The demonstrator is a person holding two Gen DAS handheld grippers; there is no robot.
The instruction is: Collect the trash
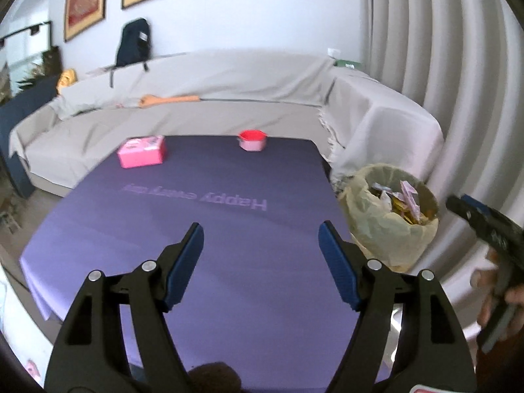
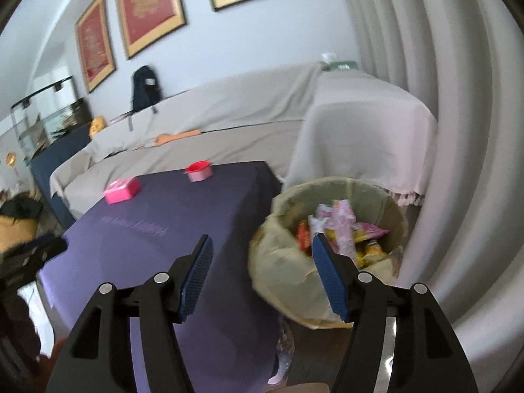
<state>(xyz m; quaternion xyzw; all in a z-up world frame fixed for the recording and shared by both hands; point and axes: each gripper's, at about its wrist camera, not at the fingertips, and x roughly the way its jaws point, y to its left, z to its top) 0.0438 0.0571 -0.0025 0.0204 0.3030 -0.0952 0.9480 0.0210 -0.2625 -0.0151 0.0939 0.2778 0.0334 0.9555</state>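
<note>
The trash sits in the lined bin on the floor just beside the far right corner of the surface: crumpled wrappers and packets in pink, yellow and red, heaped loosely below the rim. I judge such stuff light, soft and crinkly, apt to slip or spring out of a loose pinch, so any further piece is best taken across a bunched fold rather than by a flat edge. The thin yellowish bag drapes over the rim and looks flimsy (a gripper brushing it could drag it down or tip the bin). The right gripper hangs over the gap between surface and bin, jaws spread wide with nothing between them; the left gripper is over the purple cloth, likewise wide and empty. On the cloth only a pink box and a small red-topped pot stand near the far edge, well apart from both grippers; no loose trash shows there. The middle of the surface is open for moving, while the covered sofa and the curtain hem in the bin's side.
</note>
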